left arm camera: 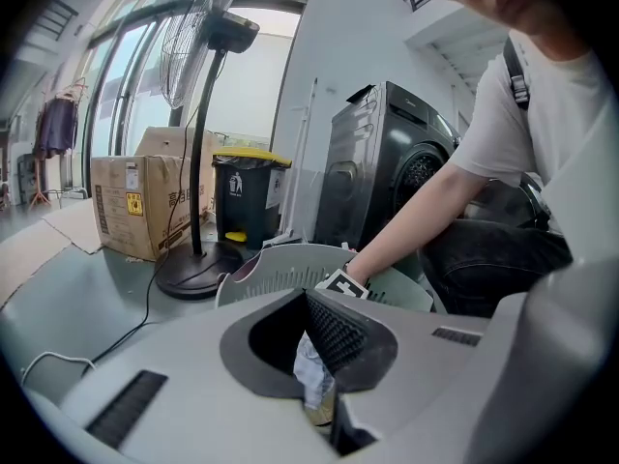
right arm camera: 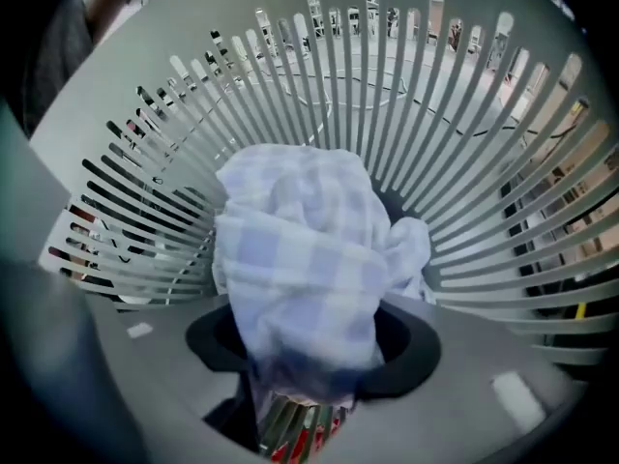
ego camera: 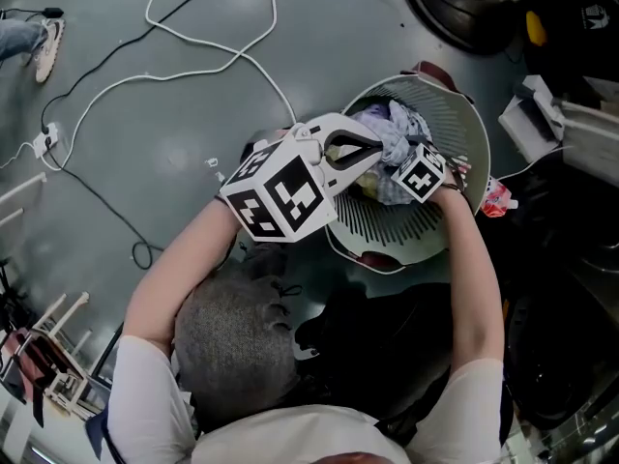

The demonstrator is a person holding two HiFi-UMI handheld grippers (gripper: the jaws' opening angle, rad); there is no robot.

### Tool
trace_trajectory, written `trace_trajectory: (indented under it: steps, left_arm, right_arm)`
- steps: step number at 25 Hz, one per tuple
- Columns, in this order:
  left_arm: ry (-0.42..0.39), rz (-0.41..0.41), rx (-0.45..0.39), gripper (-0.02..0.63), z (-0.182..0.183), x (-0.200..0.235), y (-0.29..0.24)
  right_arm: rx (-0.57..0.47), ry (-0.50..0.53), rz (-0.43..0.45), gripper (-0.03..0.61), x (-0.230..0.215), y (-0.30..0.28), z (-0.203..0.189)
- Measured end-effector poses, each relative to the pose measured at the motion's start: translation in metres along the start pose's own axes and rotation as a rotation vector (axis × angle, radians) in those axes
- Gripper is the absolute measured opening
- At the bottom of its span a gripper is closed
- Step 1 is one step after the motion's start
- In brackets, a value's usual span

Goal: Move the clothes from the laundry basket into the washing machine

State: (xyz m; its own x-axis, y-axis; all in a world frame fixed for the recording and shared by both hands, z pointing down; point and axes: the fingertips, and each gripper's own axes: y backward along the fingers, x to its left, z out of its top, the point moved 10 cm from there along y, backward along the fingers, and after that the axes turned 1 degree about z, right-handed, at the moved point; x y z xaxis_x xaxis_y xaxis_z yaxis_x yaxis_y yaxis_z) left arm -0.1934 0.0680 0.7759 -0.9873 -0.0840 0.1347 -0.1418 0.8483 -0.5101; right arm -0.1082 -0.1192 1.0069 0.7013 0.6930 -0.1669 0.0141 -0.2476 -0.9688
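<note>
Blue-and-white checked cloth (right arm camera: 300,259): pinched by right gripper (right arm camera: 302,385), jaws half closed, for lifting.
Left gripper (left arm camera: 321,354): jaws tight on pale crumpled garment (left arm camera: 309,375).

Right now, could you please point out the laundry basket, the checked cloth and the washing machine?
laundry basket (ego camera: 387,228), head view, on its slatted wall.
checked cloth (right arm camera: 300,259), right gripper view, on the cloth's middle.
washing machine (left arm camera: 372,162), left gripper view, on its dark front panel.

Person's kit: white tee (ego camera: 145,394), dark trousers (left arm camera: 503,259).
Short sleeves, dark shoulder strap (left arm camera: 515,75); left tool (left arm camera: 324,356) and right tool (right arm camera: 309,385) have grey shells and black-and-white marker cubes (ego camera: 280,196).
</note>
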Motion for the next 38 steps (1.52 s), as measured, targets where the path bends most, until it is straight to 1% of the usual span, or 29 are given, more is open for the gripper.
trace_trajectory:
  steps: [2,3,4,8,12,15,17,20,25,28,32,34,38]
  left_arm:
    - [0.001,-0.001,0.001,0.006,0.001,0.001,-0.001]
    - [0.0,-0.002,0.002,0.006,0.001,0.001,-0.001]
    - [-0.001,-0.001,0.002,0.006,0.003,0.002,-0.002]
    - [-0.003,0.005,-0.007,0.006,0.012,0.003,-0.009]
    - [-0.004,0.011,-0.005,0.006,0.019,0.002,-0.017]
    - [0.007,0.037,-0.004,0.006,0.024,0.007,-0.019]
    - [0.004,0.054,0.013,0.006,0.026,0.011,-0.019]
    - [-0.016,0.073,0.039,0.006,0.034,0.018,-0.015]
    - [-0.062,0.097,0.048,0.006,0.059,0.022,-0.004]
    - [-0.112,0.078,0.058,0.006,0.081,0.016,-0.001]
    - [-0.185,0.062,0.04,0.006,0.117,0.008,-0.004]
    - [-0.205,0.047,0.027,0.006,0.133,0.002,-0.009]
    - [-0.217,0.006,0.003,0.006,0.155,-0.012,-0.022]
  right_arm:
    - [-0.023,0.014,-0.014,0.218,0.006,0.011,0.001]
    - [-0.034,0.017,-0.018,0.189,0.009,0.017,0.002]
    - [-0.045,0.02,-0.025,0.171,0.011,0.024,0.002]
    - [-0.091,0.053,-0.069,0.145,0.018,0.051,0.011]
    - [-0.135,0.031,-0.098,0.13,0.028,0.075,0.016]
    - [-0.169,0.023,-0.133,0.124,0.036,0.092,0.019]
    - [-0.198,0.024,-0.159,0.124,0.041,0.108,0.02]
    - [-0.248,0.025,-0.201,0.123,0.049,0.139,0.018]
    - [-0.344,0.02,-0.275,0.12,0.063,0.193,0.011]
    - [-0.392,0.015,-0.314,0.12,0.074,0.224,0.008]
    - [-0.462,-0.022,-0.376,0.12,0.077,0.26,-0.001]
    - [-0.494,-0.052,-0.399,0.12,0.076,0.274,-0.008]
    - [-0.554,-0.119,-0.433,0.12,0.077,0.296,-0.022]
